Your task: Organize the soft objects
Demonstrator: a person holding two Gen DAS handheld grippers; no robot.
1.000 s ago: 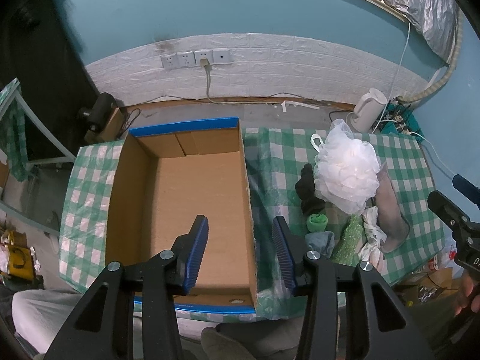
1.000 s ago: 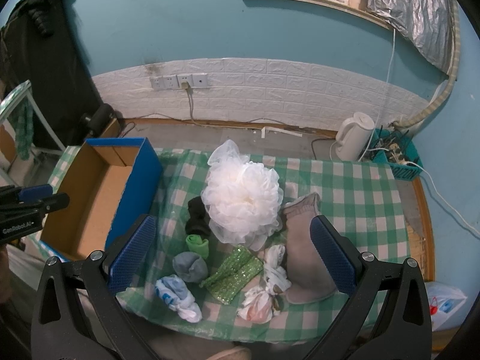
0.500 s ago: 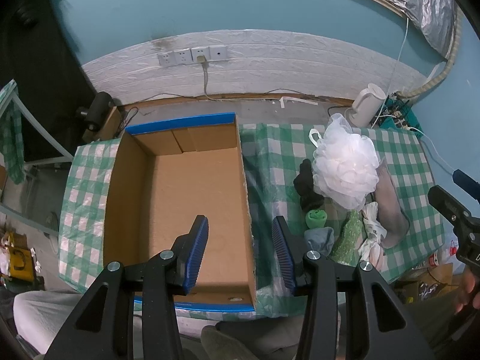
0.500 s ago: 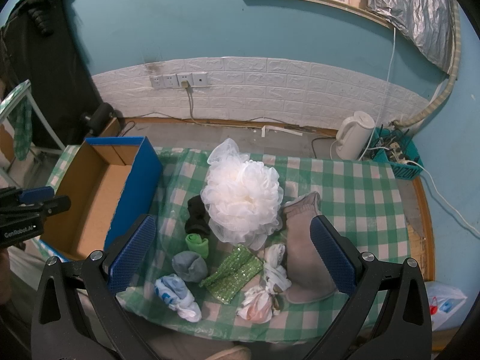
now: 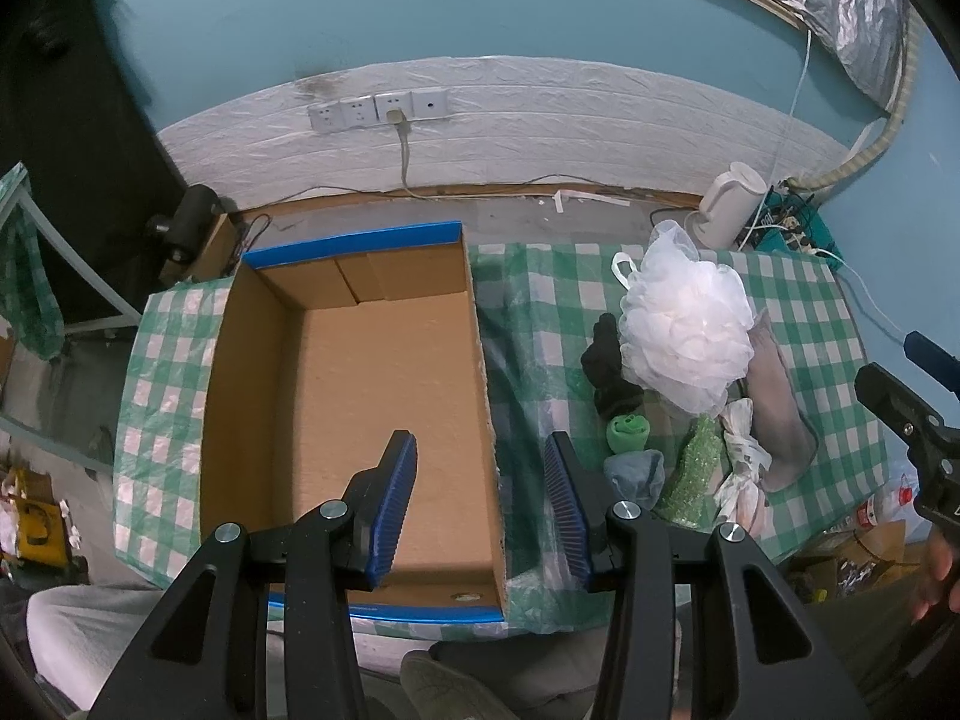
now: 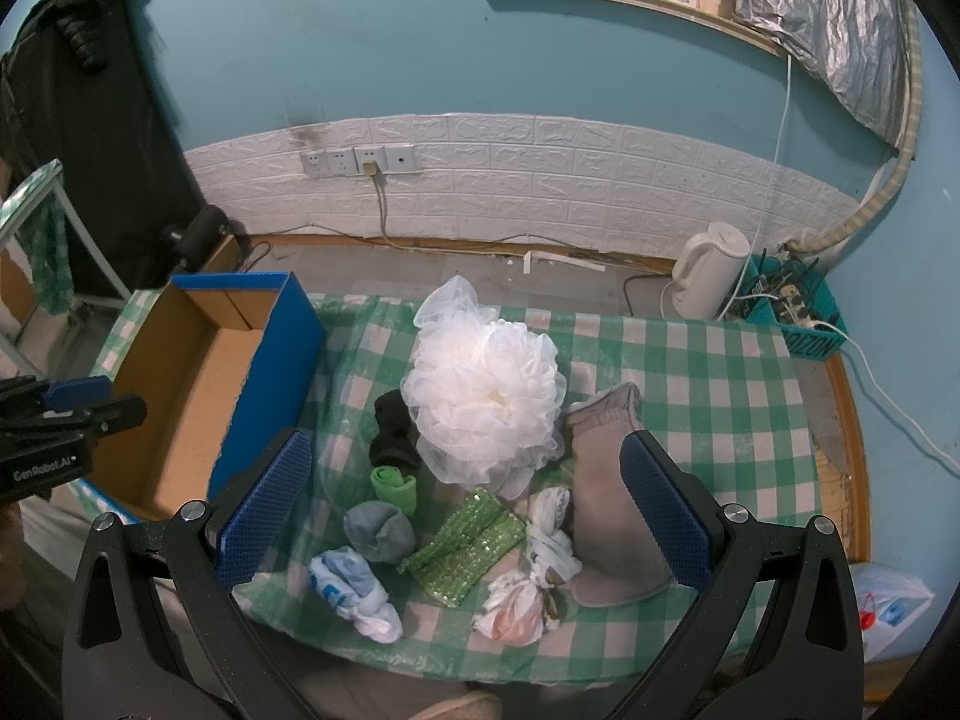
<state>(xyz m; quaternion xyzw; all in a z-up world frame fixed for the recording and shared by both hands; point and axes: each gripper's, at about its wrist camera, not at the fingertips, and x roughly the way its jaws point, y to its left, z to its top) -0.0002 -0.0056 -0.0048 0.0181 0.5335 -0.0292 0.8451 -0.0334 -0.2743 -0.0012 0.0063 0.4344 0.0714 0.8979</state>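
Note:
An empty cardboard box with blue outer sides (image 5: 252,396) (image 6: 180,396) sits on the left of the green-checked table (image 6: 708,372). To its right lie a white mesh bath pouf (image 6: 486,402) (image 5: 690,330), a black sock (image 6: 393,432), a green rolled sock (image 6: 393,483), a grey rolled sock (image 6: 378,531), a blue-white cloth (image 6: 354,591), a green sequined pouch (image 6: 465,546), a knotted white bag (image 6: 528,582) and a grey-pink mitt (image 6: 606,480). My left gripper (image 5: 483,507) is open above the box's right wall. My right gripper (image 6: 465,507) is wide open and empty above the pile.
A white kettle (image 6: 708,279) and a teal basket of cables (image 6: 792,306) stand on the floor beyond the table's far right. Wall sockets (image 6: 357,161) with a cable are behind. A plastic bag (image 6: 894,600) lies at the lower right on the floor.
The left gripper's view has shifted slightly, the box and pile sliding a little left in frame. The right gripper has barely moved. Both stay open.

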